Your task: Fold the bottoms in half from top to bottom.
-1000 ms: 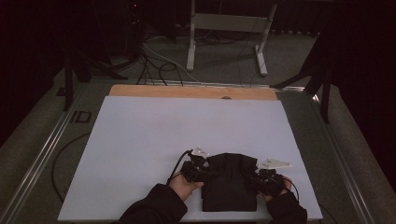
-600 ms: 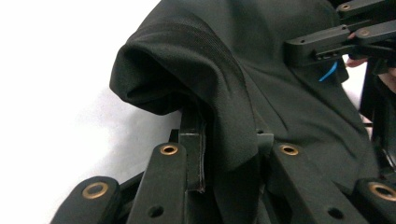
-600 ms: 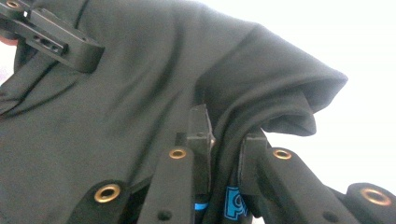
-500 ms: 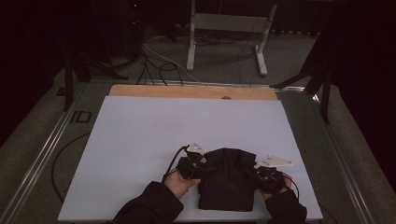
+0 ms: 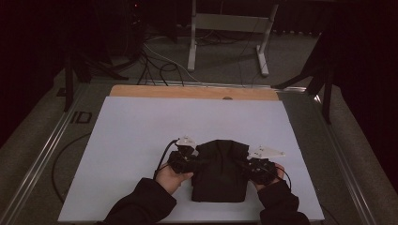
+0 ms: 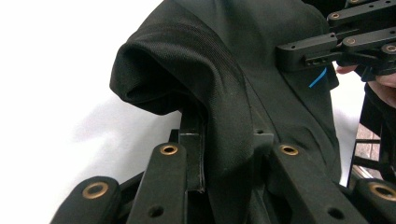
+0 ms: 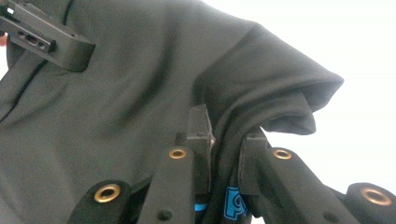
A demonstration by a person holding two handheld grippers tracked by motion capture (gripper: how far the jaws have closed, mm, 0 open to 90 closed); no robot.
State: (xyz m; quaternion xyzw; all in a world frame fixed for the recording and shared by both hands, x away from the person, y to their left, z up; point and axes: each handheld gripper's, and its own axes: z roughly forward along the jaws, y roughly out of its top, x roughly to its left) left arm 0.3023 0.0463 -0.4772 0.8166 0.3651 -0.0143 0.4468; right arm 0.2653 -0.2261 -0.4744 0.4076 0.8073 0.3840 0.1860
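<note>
Dark room, cables and a metal stand behind; white sheet over the worktop (image 5: 141, 131), wooden strip along its far edge. Folded black knit garment (image 5: 219, 171) sits lower centre of the high view, between both hands. Left tongs (image 6: 229, 154) pinch a thick fold at its side edge; right tongs (image 7: 226, 140) pinch the opposite edge. Grip at both sides likely meant to lift the bundle evenly so the folds hold. Writing: light-blue printed mark near the right tongs, unreadable; short blue stripe on the cloth in the left gripper view.
</note>
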